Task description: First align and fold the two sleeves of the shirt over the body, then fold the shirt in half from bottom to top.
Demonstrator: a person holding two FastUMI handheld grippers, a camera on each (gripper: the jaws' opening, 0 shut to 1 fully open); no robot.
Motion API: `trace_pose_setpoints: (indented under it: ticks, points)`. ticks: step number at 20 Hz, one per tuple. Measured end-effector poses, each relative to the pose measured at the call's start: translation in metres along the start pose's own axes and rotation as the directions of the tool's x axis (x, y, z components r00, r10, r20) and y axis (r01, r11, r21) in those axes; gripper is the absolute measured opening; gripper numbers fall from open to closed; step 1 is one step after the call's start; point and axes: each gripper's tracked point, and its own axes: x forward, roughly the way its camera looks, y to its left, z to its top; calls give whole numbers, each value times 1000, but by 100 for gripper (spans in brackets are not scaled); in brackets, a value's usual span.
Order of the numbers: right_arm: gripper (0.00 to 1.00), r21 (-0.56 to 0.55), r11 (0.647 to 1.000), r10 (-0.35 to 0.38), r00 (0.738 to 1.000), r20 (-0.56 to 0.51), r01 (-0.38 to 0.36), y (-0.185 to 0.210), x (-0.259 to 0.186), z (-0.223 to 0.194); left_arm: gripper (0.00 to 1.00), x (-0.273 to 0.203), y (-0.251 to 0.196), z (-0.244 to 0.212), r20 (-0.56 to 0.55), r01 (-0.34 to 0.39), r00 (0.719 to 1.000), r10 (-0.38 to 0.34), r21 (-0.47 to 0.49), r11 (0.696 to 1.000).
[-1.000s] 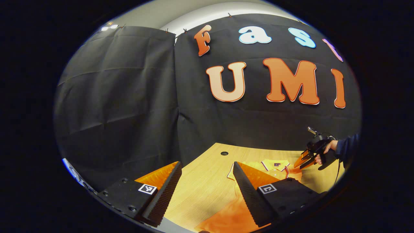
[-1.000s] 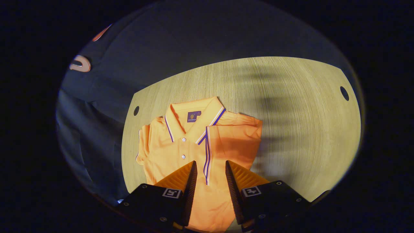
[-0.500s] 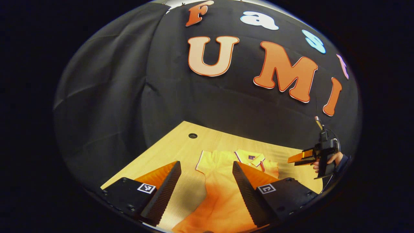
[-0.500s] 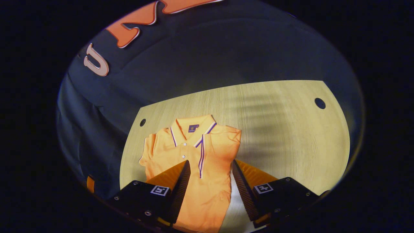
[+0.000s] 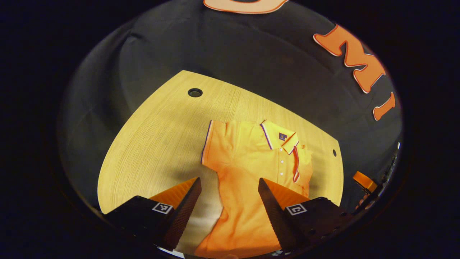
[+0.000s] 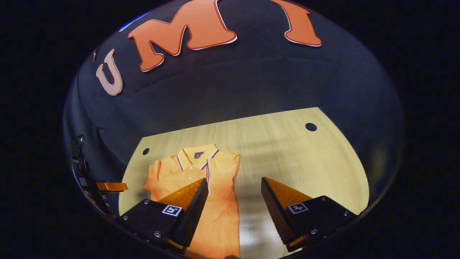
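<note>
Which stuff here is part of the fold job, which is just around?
Job:
- orange polo shirt with striped collar
- left gripper, open
- right gripper, open

Just around:
- light wooden table
- round holes in the tabletop

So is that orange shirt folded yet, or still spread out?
Partly folded. One sleeve lies over the shirt front beside the buttons; the other sleeve sticks out flat on the table. The bottom isn't folded up.
</note>
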Motion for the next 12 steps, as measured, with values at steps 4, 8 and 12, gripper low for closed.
trace_pose_setpoints:
  ticks: [4, 8, 12]
  points:
    - [93, 37, 996, -83, 996, 38, 81, -11, -33, -18, 98, 42, 12, 22, -91, -19, 995, 28, 97, 995]
    - [93, 67, 990, -133, 987, 89, 128, -10, -64, -32, 98, 86, 20, 23, -182, -8, 983, 33, 135, 991]
    - [93, 63, 977, -212, 968, 133, 205, -24, -86, -38, 98, 115, 33, 17, -260, -31, 962, 83, 198, 980]
